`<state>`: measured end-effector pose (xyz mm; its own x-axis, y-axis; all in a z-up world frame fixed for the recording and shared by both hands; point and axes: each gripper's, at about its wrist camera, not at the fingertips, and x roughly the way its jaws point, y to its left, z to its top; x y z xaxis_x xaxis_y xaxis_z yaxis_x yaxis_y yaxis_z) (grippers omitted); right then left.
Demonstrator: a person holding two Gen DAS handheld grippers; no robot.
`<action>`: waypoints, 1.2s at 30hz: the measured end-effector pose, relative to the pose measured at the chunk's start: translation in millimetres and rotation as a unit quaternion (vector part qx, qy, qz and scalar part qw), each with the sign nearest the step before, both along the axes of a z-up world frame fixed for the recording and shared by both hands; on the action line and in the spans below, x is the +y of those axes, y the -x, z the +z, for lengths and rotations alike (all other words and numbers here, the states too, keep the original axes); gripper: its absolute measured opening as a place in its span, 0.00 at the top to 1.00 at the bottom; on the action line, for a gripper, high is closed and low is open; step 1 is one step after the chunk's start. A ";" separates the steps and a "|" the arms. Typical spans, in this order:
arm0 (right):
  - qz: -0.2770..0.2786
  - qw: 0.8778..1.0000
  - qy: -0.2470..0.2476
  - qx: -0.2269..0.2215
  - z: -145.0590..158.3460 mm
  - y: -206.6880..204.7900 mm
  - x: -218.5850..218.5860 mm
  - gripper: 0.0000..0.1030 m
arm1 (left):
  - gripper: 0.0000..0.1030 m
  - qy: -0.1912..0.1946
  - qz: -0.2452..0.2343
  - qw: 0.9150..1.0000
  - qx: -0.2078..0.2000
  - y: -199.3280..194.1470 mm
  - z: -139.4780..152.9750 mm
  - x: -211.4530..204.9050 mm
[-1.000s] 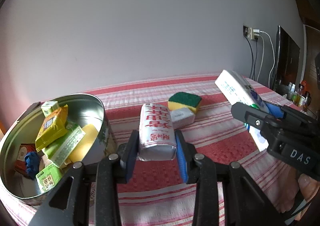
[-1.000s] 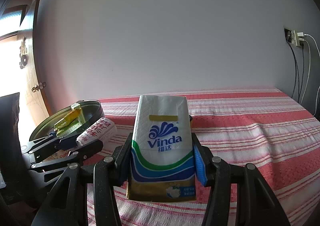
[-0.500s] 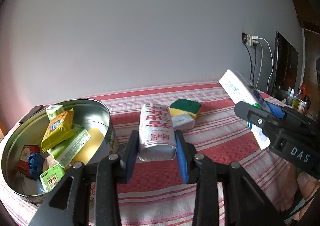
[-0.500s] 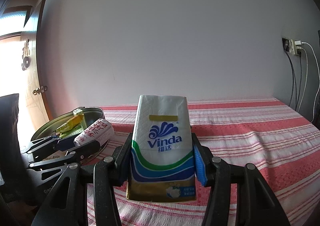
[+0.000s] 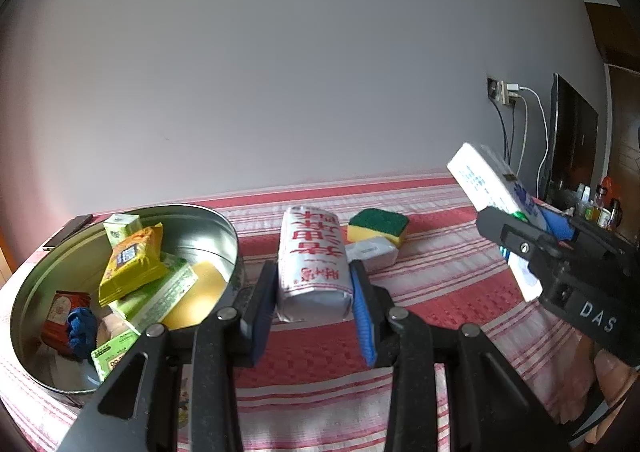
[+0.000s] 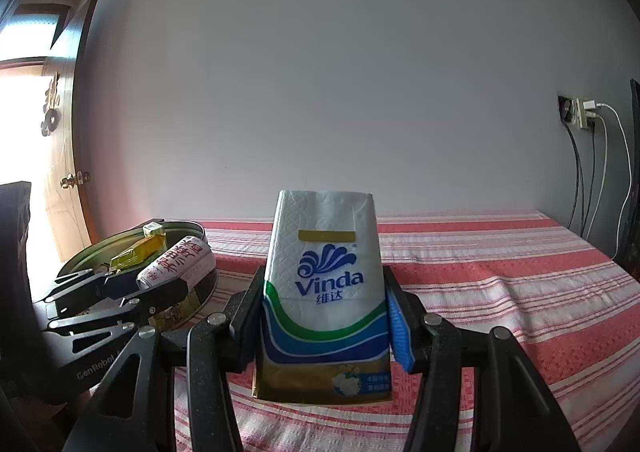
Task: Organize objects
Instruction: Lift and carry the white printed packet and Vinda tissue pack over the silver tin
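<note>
Fingers of the left gripper [image 5: 314, 292] are pinching a white packet with red characters [image 5: 312, 264] just beside the round tin [image 5: 224, 228], above the striped cloth [image 5: 440, 284]. Beyond the packet, a sponge [image 5: 378, 224] is lying farther from the tin. The right gripper [image 6: 326, 316] is clamping a Vinda tissue pack [image 6: 326, 272], upright, well right of the tin.

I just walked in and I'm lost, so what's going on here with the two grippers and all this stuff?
A person is sorting items into a round metal tin on a striped tablecloth. The left gripper holds a white packet with red characters beside the tin. The right gripper holds a Vinda tissue pack above the cloth. A green and yellow sponge and a small white packet lie on the cloth.
</note>
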<state>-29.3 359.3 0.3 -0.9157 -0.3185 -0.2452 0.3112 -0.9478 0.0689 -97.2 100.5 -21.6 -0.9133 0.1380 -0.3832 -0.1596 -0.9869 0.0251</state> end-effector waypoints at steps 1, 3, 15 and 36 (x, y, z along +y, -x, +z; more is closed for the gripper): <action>0.001 1.000 -0.001 0.001 0.4 -0.2 -1.5 0.47 | 0.67 0.000 0.000 1.000 0.001 -0.5 0.4 -0.8; 0.004 1.000 -0.005 0.002 1.6 -1.0 -4.7 0.47 | 0.67 0.000 0.001 1.000 0.004 -0.7 2.1 -1.1; 0.040 0.999 -0.013 0.006 19.2 3.7 -27.9 0.47 | 0.67 -0.020 0.024 0.999 0.021 -2.9 13.2 -23.5; 0.160 0.984 -0.080 -0.014 45.0 39.8 -160.5 0.47 | 0.67 -0.062 0.155 0.986 -0.002 6.9 13.5 -153.9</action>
<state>-69.1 198.9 45.3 -0.7668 -0.5449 -0.3393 0.5957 -0.8010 -0.0598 -104.1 -53.3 -8.1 -0.9175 -0.1022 -0.3843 0.1509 -0.9836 -0.0986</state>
